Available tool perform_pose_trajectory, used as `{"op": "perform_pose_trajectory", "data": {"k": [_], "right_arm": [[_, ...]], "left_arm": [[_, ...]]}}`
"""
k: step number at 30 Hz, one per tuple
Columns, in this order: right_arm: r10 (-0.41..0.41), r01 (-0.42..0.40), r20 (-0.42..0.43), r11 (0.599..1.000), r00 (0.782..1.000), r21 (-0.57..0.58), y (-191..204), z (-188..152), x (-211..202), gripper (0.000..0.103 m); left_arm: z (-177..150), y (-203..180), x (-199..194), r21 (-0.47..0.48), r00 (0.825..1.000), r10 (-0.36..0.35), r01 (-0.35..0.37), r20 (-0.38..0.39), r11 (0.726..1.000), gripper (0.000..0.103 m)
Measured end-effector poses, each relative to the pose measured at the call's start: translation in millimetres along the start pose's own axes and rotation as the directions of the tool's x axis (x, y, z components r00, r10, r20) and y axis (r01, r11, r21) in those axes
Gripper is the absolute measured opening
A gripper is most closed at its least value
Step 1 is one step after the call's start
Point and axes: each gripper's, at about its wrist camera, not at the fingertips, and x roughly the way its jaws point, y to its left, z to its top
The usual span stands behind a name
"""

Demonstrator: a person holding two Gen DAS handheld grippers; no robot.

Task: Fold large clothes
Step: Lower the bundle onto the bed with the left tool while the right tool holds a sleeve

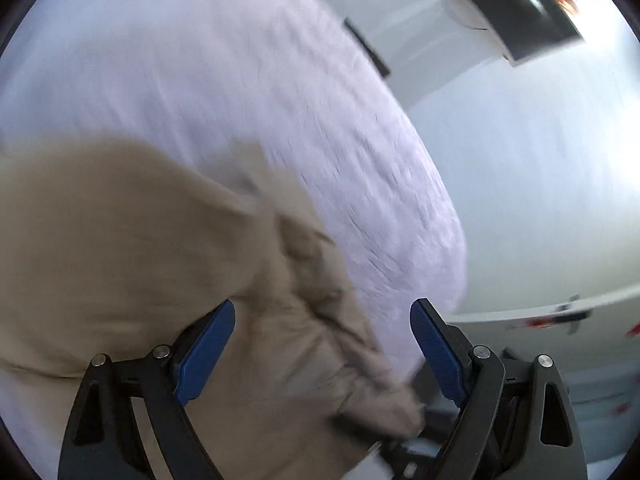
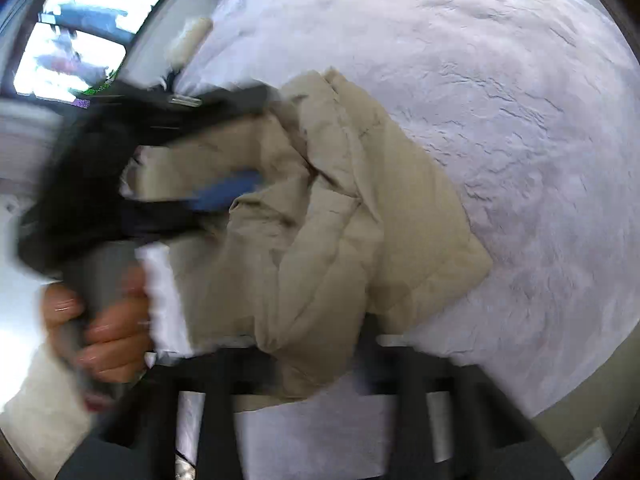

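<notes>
Beige padded jacket: roughly bundled on white bedcover, fold unfinished, tidying remains. Left gripper: jaws wide, empty. Right gripper: blurred, cannot tell.

bed cover: pale lilac-white, finely wrinkled, spread over the whole bed; its rounded edge runs along the right side in the left wrist view.
window: dark-framed, bright with daylight, beyond the far left corner of the bed.
fluffy cream item: lies at the bed's far left edge, blurred, kind unclear.
wall: plain white, past the bed's right edge.
dark panel: blackish, with orange-red specks, high on the wall, blurred.
white surface with red marks: low beside the bed's near right corner, too blurred to name.
</notes>
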Motion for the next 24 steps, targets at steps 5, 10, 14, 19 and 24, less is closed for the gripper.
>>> {"op": "perform_pose_trajectory", "data": {"k": [5,10,14,19,24], "right_arm": [[-0.102,0.104,0.025,0.992,0.994,-0.073,-5,5,4,0.018],[-0.121,0.122,0.013,0.992,0.993,-0.023,-29,7,10,0.018],[-0.127,0.127,0.006,0.992,0.992,0.005,-49,10,12,0.018],[-0.146,0.145,0.008,0.988,0.989,0.057,-75,17,17,0.018],[-0.129,0.129,-0.009,0.988,0.992,0.09,-92,32,30,0.019]], "left_arm": [[0,33,-38,0.041,0.977,0.187,-0.192,0.103,0.98,0.089],[16,60,-2,-0.048,0.971,0.233,-0.231,0.047,0.972,0.089],[28,47,49,-0.006,0.961,0.278,-0.278,-0.004,0.961,0.089],[44,37,87,0.031,0.954,0.294,-0.292,-0.059,0.956,0.089],[53,35,103,0.013,0.948,0.309,-0.309,-0.079,0.951,0.089]]}}
